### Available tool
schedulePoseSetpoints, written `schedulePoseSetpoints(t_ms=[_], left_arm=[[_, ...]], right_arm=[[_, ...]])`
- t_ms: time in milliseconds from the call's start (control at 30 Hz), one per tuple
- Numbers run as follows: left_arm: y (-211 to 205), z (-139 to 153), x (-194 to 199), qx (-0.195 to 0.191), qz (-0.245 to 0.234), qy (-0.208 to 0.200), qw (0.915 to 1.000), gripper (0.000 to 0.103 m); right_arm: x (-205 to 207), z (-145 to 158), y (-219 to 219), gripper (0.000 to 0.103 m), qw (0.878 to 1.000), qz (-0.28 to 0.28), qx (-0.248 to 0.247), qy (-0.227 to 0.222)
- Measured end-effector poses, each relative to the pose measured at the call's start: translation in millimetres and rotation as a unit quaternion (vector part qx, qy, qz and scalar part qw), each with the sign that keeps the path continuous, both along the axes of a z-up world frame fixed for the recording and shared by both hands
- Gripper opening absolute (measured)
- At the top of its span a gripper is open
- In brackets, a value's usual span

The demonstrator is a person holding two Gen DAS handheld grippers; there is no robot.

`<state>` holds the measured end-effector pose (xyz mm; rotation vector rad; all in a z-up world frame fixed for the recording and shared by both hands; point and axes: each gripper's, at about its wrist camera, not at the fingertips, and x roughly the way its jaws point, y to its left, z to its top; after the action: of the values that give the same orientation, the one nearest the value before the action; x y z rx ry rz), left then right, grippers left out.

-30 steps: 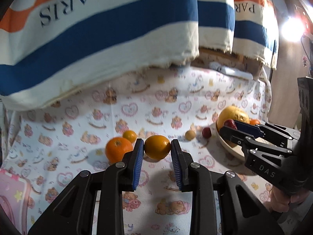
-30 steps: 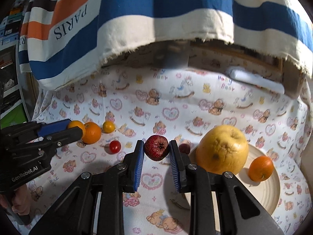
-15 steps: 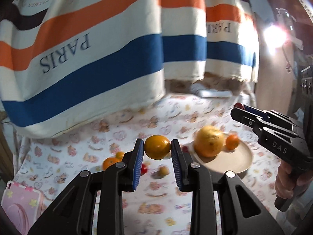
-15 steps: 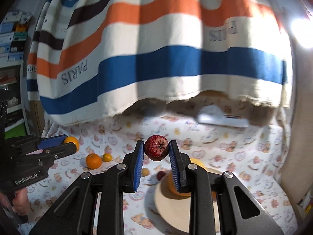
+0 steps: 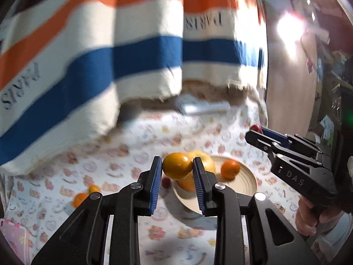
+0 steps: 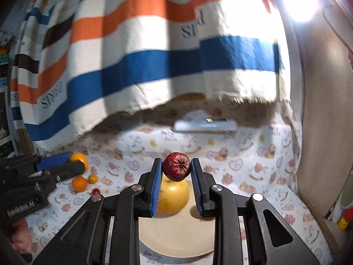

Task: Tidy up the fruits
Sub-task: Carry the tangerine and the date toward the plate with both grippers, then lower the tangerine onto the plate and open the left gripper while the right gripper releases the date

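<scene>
Two fruits are held in the air at once. Far left on the bear-print counter (image 6: 242, 154), a small orange (image 6: 79, 183), a tiny yellow fruit (image 6: 92, 178) and a red berry (image 6: 96, 191) lie loose. The left hand-held gripper (image 5: 177, 172) is clamped on an orange (image 5: 176, 168), held above the near rim of the plate (image 5: 247, 183). The plate carries a large yellow citrus (image 6: 174, 196) and a mandarin (image 5: 230, 169). Further right, the right hand-held gripper (image 6: 176, 172) pinches a dark red fruit (image 6: 177, 169) over the plate. This looks like the carry-to-plate step; next each should lower onto bare plate and release gently, since round fruit may roll.
</scene>
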<state>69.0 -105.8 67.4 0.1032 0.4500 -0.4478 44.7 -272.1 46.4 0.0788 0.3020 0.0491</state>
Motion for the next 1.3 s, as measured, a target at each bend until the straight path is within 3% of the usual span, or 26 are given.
schedulePoseSetpoints(t_ms=[133, 267, 433, 733, 1300], left_arm=[[-30.9, -14.1, 20.1, 0.013, -0.010, 0.073, 0.9972, 0.027], [-54.3, -32.7, 36.3, 0.044, -0.012, 0.117, 0.9921, 0.027], [-66.2, -55.8, 51.0, 0.043, -0.018, 0.164, 0.9854, 0.027], [-66.1, -81.0, 67.1, 0.056, -0.006, 0.190, 0.9801, 0.027], [-65.9, -99.6, 82.0, 0.058, -0.013, 0.188, 0.9804, 0.028]], right_arm=[[13.8, -8.3, -13.1, 0.027, 0.999, -0.013, 0.013, 0.052], [22.2, -15.1, -27.2, 0.027, 0.996, -0.018, 0.029, 0.084], [33.7, -26.7, -38.1, 0.027, 0.990, -0.017, 0.048, 0.129], [52.8, -49.5, -38.7, 0.027, 0.981, -0.017, 0.046, 0.186], [74.8, -79.4, -43.8, 0.027, 0.967, -0.029, 0.038, 0.249]])
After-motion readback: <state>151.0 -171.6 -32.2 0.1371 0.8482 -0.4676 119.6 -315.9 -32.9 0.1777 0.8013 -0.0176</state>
